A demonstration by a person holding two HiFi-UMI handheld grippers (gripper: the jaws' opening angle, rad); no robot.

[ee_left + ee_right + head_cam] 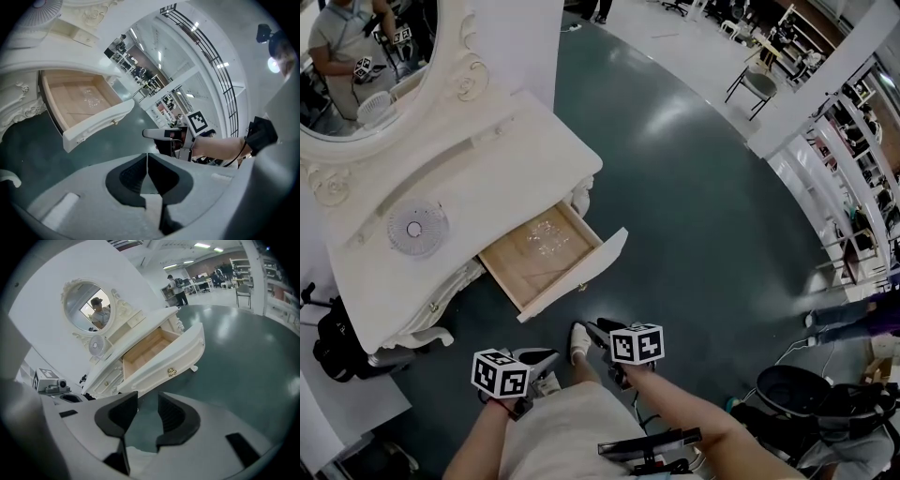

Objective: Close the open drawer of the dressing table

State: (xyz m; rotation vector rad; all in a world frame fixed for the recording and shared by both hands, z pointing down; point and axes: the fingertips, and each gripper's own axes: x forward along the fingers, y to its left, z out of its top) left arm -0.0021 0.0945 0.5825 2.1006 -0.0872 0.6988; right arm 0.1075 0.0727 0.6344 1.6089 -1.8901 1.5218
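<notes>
Wooden drawer [517, 265] is standing open, rear hidden under the worktop [487, 178]; left gripper [147, 161] is pinching shut, right gripper [147, 404] gaping empty.

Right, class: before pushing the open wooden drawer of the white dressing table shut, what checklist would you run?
1. Wooden drawer stands pulled out of the white dressing table: ok.
2. Nothing sticking above its rim: cannot tell; a faint clear shape lies inside.
3. Right gripper open, empty: ok.
4. Left gripper shut, empty: ok.
5. A gripper touching the drawer's white front panel: not ok, both apart.
</notes>
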